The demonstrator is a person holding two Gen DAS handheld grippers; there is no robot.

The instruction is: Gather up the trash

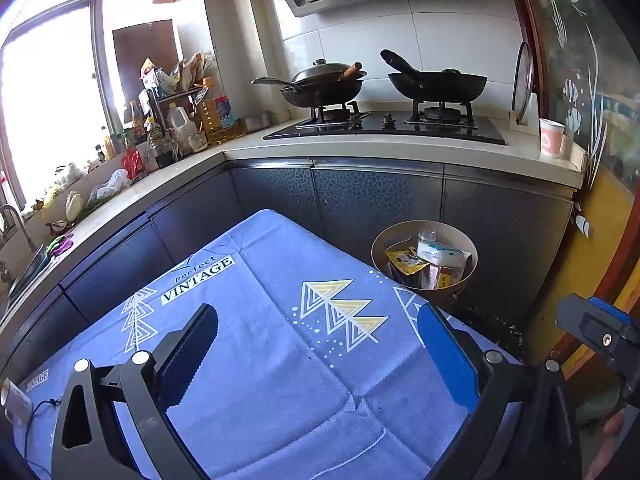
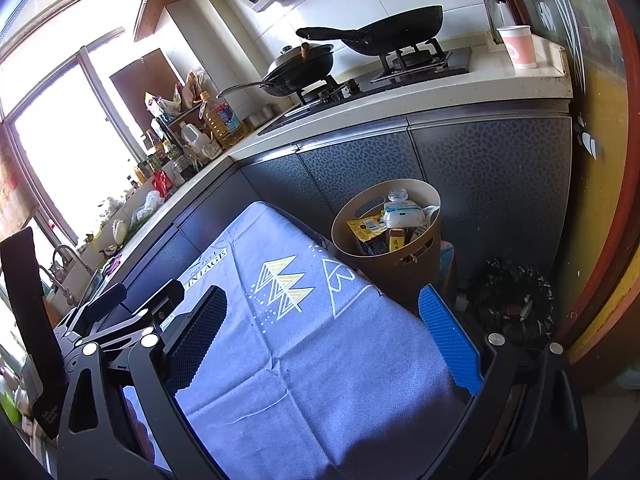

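A beige round trash bin (image 1: 462, 284) stands past the far right corner of the blue-clothed table (image 1: 280, 360). It holds a yellow wrapper (image 1: 404, 259), a white packet (image 1: 442, 254) and a clear bottle (image 1: 427, 236). My left gripper (image 1: 320, 344) is open and empty above the cloth. My right gripper (image 2: 324, 332) is open and empty above the same table (image 2: 320, 380), with the bin (image 2: 420, 258) ahead to the right. The right gripper's body shows at the right edge of the left wrist view (image 1: 600, 332).
Dark cabinets (image 1: 380, 204) and a counter with a stove and two woks (image 1: 438, 86) stand behind. A paper cup (image 1: 551, 138) sits on the counter's right end. A black trash bag (image 2: 512, 304) lies on the floor right of the bin. Bottles (image 1: 212, 112) crowd the left counter.
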